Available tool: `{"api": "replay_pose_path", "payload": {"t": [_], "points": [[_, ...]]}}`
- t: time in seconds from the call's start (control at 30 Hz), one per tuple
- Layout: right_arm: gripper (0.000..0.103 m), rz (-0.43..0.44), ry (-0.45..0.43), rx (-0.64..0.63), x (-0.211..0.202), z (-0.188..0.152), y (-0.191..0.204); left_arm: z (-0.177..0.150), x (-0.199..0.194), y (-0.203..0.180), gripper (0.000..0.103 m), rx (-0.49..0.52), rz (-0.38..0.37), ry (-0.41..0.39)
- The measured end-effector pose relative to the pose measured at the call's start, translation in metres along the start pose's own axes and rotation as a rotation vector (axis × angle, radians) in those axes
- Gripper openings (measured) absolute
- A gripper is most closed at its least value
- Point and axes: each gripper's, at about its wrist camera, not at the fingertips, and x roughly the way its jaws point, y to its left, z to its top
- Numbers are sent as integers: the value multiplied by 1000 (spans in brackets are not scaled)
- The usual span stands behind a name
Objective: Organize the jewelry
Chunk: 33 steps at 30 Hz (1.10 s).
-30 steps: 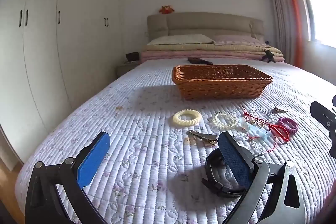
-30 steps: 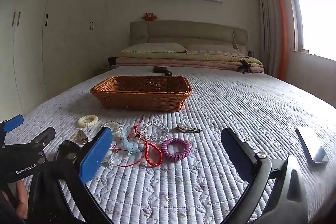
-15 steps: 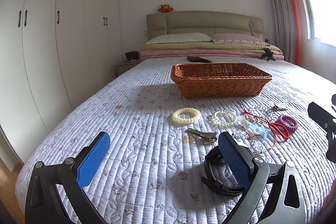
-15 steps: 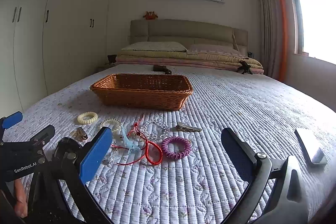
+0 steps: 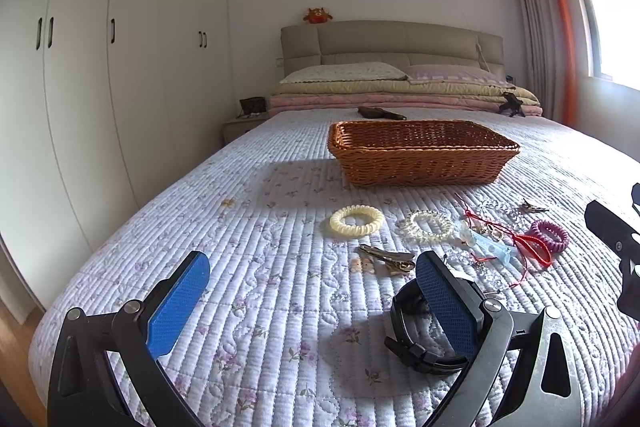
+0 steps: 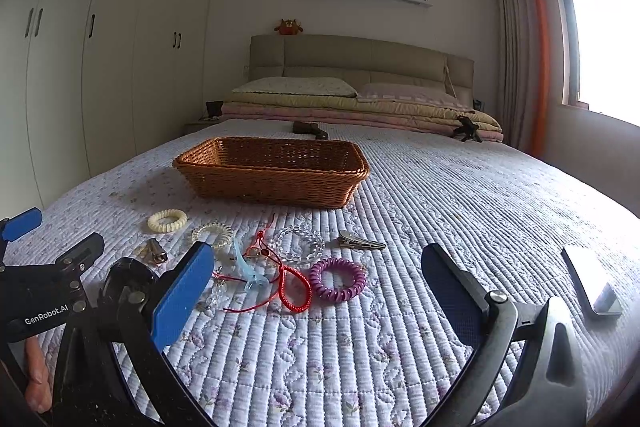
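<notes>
Quilted white bedding with small flowers (image 5: 256, 267) covers a wide bed; white wardrobes (image 5: 100, 67) line the wall on the left and a window (image 6: 604, 39) glows on the right. Toward the pillows stands a brown wicker basket (image 5: 420, 163), and nothing shows inside it from these low angles.

Jewelry lies scattered on the quilt in front of the basket: a cream coil ring (image 5: 356, 221), a clear coil ring (image 5: 429, 226) just beside it, a metal hair clip (image 5: 386, 253) nearer the camera, a clear bead bracelet (image 6: 300, 243), a light blue clip (image 6: 248, 267), a red cord (image 6: 294, 287) tangled with it, a purple coil ring (image 6: 337, 279) touching the cord's loop, and a second metal clip (image 6: 360, 242) behind it. A black watch (image 5: 420, 331) sits closest, partly hidden behind the left gripper's right finger.

Left gripper (image 5: 310, 303) hangs above the quilt, jaws spread wide and holding nothing. Right gripper (image 6: 316, 291) is likewise spread wide, framing the red cord and purple ring. A phone (image 6: 592, 283) lies well apart on the right.
</notes>
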Motion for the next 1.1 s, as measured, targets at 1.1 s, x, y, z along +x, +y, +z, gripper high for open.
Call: {"api": "replay_pose_path", "payload": {"t": [1.1], "points": [[100, -90, 199, 16, 22, -10, -38, 5, -8, 25, 102, -42, -180, 196]]}}
